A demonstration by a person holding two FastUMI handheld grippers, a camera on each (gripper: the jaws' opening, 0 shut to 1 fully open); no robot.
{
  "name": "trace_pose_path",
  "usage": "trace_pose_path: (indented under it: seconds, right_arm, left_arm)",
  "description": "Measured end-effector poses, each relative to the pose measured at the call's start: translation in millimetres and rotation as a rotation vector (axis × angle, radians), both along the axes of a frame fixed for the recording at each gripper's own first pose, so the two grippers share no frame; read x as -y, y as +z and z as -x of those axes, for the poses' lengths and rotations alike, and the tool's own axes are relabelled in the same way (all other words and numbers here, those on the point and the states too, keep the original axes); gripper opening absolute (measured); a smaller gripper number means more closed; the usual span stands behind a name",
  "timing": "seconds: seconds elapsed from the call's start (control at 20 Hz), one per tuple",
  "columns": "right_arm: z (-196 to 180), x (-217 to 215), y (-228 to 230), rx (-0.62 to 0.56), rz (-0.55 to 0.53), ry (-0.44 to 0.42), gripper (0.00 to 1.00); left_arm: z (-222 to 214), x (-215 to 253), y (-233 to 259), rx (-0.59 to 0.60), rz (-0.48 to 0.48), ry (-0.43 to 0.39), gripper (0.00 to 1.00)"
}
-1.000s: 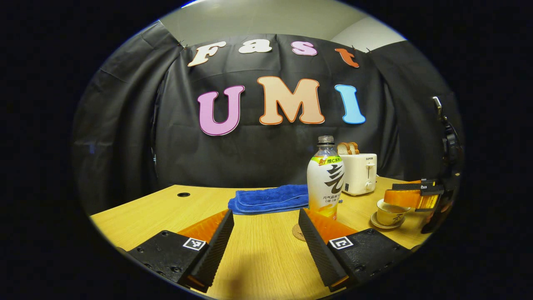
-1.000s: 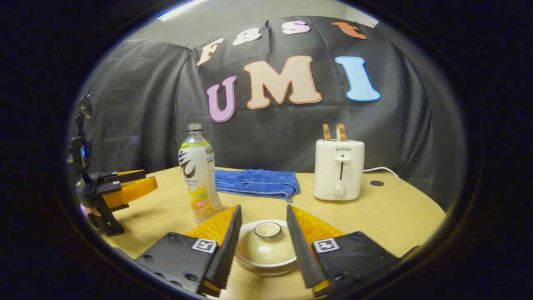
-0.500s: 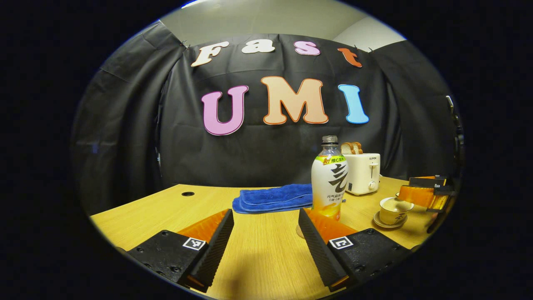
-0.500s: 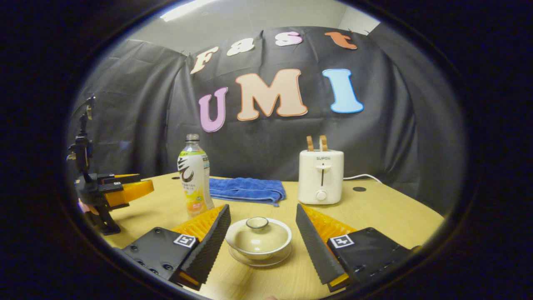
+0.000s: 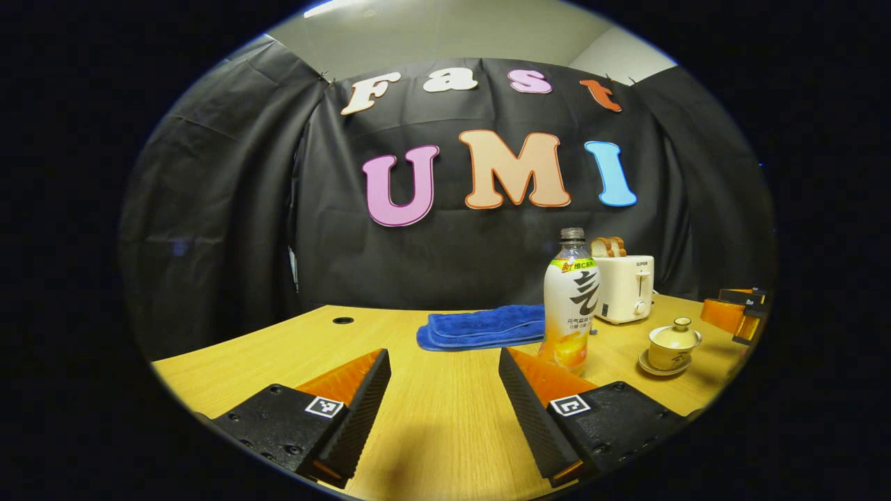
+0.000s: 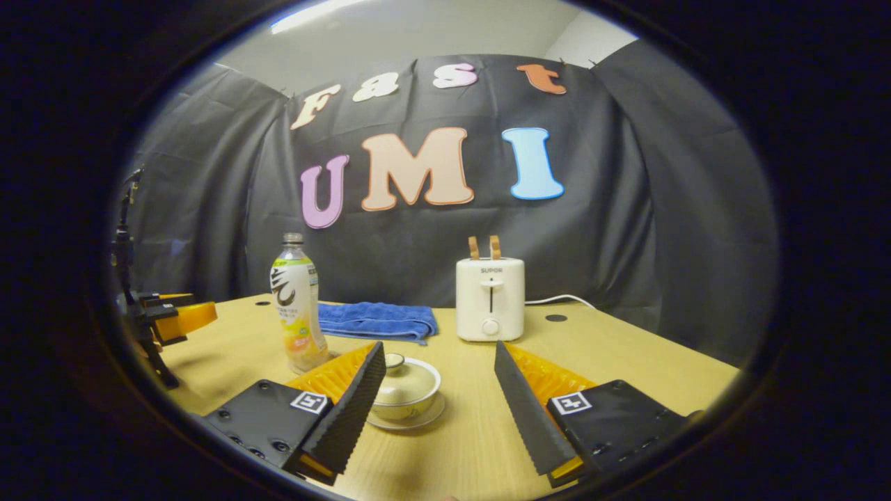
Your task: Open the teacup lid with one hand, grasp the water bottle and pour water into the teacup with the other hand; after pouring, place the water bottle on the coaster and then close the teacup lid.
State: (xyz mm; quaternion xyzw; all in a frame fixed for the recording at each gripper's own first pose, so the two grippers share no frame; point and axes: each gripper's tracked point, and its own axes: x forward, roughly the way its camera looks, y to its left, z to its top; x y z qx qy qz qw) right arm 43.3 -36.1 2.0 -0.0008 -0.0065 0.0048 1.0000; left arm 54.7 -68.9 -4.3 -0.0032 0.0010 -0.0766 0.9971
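On the wooden table (image 6: pixel 626 362): both grippers spread wide, holding nothing, lid on the teacup.
Right gripper view, left to right: left gripper (image 6: pixel 182 316) at the table's left edge, water bottle (image 6: pixel 297 306) upright in front of the blue towel (image 6: pixel 379 320), lidded teacup (image 6: pixel 406 386) on its saucer (image 6: pixel 411 419) just behind the right gripper (image 6: pixel 438 396)'s left finger, toaster (image 6: pixel 489 298) behind. Left gripper view: left gripper (image 5: pixel 445 396) over bare table, water bottle (image 5: pixel 572 303) right of centre, teacup (image 5: pixel 672 344) beyond it.
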Motion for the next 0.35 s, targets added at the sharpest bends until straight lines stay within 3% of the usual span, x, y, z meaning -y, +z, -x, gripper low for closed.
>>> trace_pose_path:
  seconds: [0.35]
  right_arm:
    - [7, 17, 1, 0.002, 0.000, -0.073, 0.94]
  left_arm:
    - [6, -7, -1, 0.001, -0.002, 0.039, 0.92]
